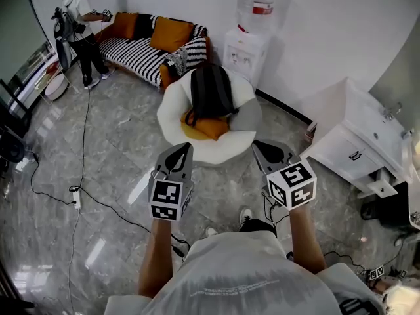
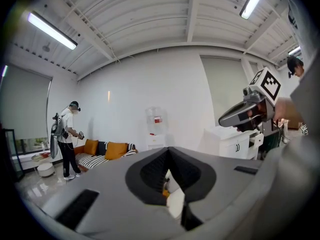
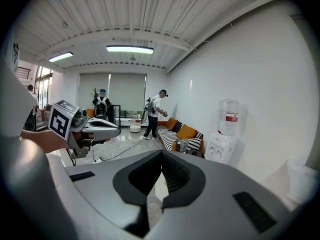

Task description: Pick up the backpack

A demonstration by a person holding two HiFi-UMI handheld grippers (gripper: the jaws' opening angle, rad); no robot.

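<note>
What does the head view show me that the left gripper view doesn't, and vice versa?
Only the head view: the black backpack, lying on the white chair, and the left gripper from outside. Only the left gripper view: the ceiling lights and its own fingers, shut with nothing held. Both: the right gripper, striped sofa, water dispenser and the person by the sofa.

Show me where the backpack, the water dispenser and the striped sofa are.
backpack (image 1: 211,89), head view, middle of its dark back panel.
water dispenser (image 1: 245,56), head view, front of its white cabinet.
striped sofa (image 1: 133,53), head view, bare striped seat cushion.
</note>
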